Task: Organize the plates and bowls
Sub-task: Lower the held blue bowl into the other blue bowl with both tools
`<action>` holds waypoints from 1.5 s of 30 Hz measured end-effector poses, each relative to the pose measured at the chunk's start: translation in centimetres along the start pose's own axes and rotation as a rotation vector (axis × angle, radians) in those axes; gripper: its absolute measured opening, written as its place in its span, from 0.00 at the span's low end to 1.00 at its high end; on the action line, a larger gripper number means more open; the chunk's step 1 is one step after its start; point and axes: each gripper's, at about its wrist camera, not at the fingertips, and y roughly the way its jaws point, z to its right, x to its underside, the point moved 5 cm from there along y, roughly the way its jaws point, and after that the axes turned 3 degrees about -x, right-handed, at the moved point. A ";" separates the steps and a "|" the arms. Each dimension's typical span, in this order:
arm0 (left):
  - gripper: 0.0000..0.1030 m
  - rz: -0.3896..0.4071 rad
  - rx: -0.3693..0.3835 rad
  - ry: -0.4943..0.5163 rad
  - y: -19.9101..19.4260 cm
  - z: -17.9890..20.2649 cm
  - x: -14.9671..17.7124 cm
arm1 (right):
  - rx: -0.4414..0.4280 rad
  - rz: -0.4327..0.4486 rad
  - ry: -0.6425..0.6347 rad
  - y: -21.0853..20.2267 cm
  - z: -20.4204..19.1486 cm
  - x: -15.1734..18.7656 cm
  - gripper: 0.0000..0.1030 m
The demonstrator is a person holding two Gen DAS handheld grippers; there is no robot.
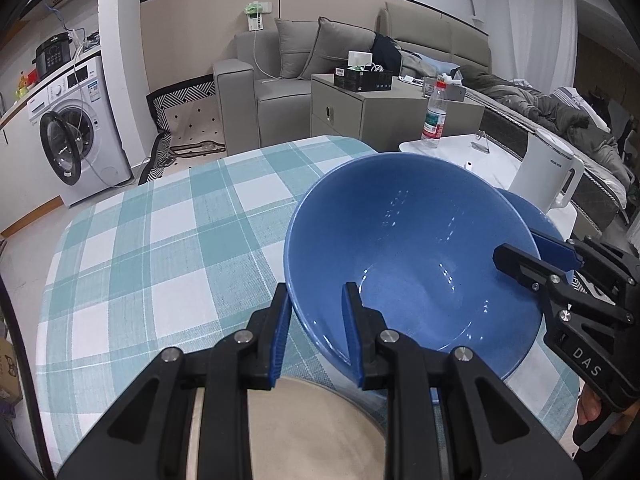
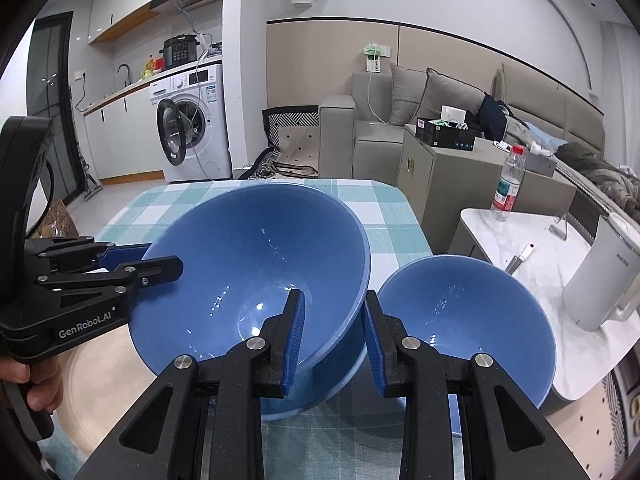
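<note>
Two glossy blue conical bowls sit on the checked table [image 2: 392,216]: the large bowl [image 2: 256,276] and the small bowl [image 2: 472,316] beside it. The left tool [image 1: 316,328] and right tool [image 2: 332,340] each straddle the large bowl's rim, jaws parted, neither clenched. A beige plate [image 1: 312,428] lies nearby.

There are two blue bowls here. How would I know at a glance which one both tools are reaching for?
Start at the checked tablecloth. Two blue bowls sit on it; take the large blue bowl, left of the small blue bowl in the right wrist view. It is the bigger one, with the left gripper and right gripper each straddling its rim.
</note>
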 end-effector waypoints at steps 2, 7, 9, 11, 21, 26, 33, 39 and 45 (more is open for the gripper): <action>0.23 -0.002 0.000 -0.004 0.1 0.0 0.0 | -0.001 -0.006 -0.002 0.1 0.1 0.0 0.29; 0.23 -0.004 -0.014 -0.003 0.3 -0.1 0.2 | -0.002 -0.022 -0.007 0.5 0.0 0.4 0.29; 0.23 -0.006 -0.014 -0.002 0.3 0.0 0.3 | 0.000 -0.024 -0.009 0.7 0.0 0.5 0.29; 0.23 -0.011 -0.013 0.001 0.4 0.0 0.4 | 0.002 -0.030 -0.010 0.8 0.0 0.6 0.29; 0.23 -0.027 -0.033 0.029 0.7 0.6 0.7 | 0.017 -0.061 -0.024 1.4 0.1 1.1 0.31; 0.23 -0.039 -0.043 0.036 0.9 0.8 1.0 | 0.017 -0.068 -0.023 1.6 0.1 1.1 0.32; 0.23 -0.048 -0.048 0.042 1.1 0.9 1.2 | 0.015 -0.077 -0.025 1.8 0.2 1.3 0.35; 0.23 -0.054 -0.048 0.042 1.2 1.0 1.4 | 0.017 -0.079 -0.027 1.9 0.2 1.5 0.37; 0.23 -0.070 -0.044 0.038 1.6 1.1 1.8 | 0.012 -0.081 -0.039 1.9 -0.1 1.7 0.46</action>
